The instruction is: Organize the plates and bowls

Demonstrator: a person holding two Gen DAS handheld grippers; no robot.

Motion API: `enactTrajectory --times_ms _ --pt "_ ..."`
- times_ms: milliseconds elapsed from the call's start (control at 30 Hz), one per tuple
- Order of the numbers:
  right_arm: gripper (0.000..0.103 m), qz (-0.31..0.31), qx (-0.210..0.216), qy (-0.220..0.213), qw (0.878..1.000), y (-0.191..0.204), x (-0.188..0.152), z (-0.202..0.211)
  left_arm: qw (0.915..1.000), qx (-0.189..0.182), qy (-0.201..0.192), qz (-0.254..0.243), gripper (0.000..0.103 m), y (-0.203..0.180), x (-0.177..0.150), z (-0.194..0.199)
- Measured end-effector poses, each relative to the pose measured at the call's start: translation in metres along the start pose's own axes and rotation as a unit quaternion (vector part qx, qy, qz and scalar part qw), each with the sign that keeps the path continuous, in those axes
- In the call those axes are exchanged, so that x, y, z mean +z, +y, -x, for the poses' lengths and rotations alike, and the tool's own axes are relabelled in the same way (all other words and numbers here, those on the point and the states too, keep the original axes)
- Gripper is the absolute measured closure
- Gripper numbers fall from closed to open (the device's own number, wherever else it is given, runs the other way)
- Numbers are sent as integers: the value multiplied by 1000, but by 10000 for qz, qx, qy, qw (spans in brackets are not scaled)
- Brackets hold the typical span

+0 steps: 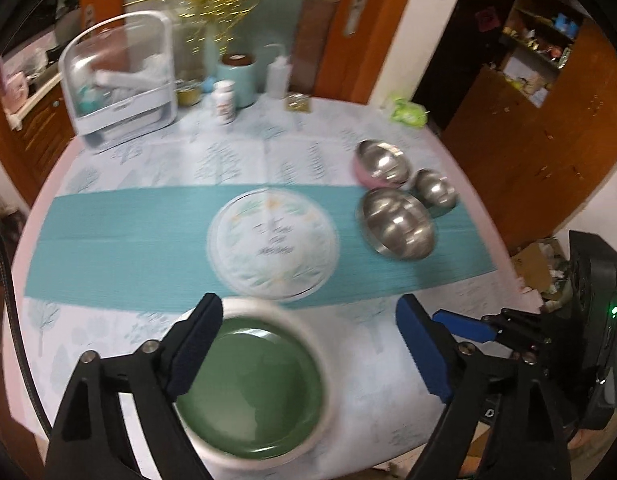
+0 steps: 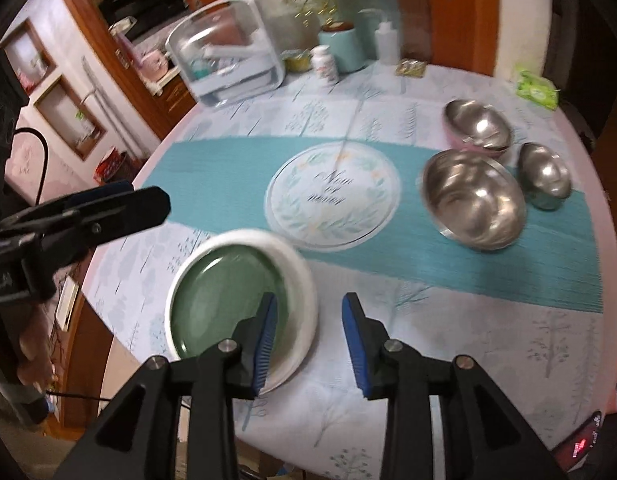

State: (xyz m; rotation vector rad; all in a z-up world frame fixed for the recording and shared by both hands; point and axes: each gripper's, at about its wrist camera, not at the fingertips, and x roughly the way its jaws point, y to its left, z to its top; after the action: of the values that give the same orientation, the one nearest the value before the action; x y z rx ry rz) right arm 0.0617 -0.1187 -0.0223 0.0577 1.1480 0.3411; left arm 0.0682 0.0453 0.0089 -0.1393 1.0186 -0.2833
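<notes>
A green plate with a white rim (image 1: 252, 388) (image 2: 236, 300) lies on the table near its front edge. A printed white plate (image 1: 273, 240) (image 2: 333, 196) lies on the teal runner. Three steel bowls stand to the right: a large one (image 1: 398, 224) (image 2: 474, 204), a small one (image 1: 435, 187) (image 2: 544, 174), and one set in a pink bowl (image 1: 382, 162) (image 2: 478, 126). My left gripper (image 1: 308, 344) is open above the green plate. My right gripper (image 2: 310, 340) is open, its left finger over the plate's right rim. It also shows in the left wrist view (image 1: 464, 326).
A white lidded dish box (image 1: 120, 80) (image 2: 232, 52), a teal canister (image 1: 237, 78), bottles (image 1: 224, 102) and a vase stand at the back of the table. A green packet (image 1: 408, 110) (image 2: 536, 90) lies at the back right edge. Wooden doors and cabinets surround the table.
</notes>
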Motion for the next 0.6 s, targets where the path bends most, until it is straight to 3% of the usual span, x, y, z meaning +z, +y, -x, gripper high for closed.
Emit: enactTrajectory --times_ms 233,600 --pt "59 -475 -403 -300 9976 -60 15 32 9993 -356 -60 51 13 -50 37 -18" --pt "58 -1062 -718 -284 9913 -161 51 38 9998 -172 74 43 13 -96 76 -87"
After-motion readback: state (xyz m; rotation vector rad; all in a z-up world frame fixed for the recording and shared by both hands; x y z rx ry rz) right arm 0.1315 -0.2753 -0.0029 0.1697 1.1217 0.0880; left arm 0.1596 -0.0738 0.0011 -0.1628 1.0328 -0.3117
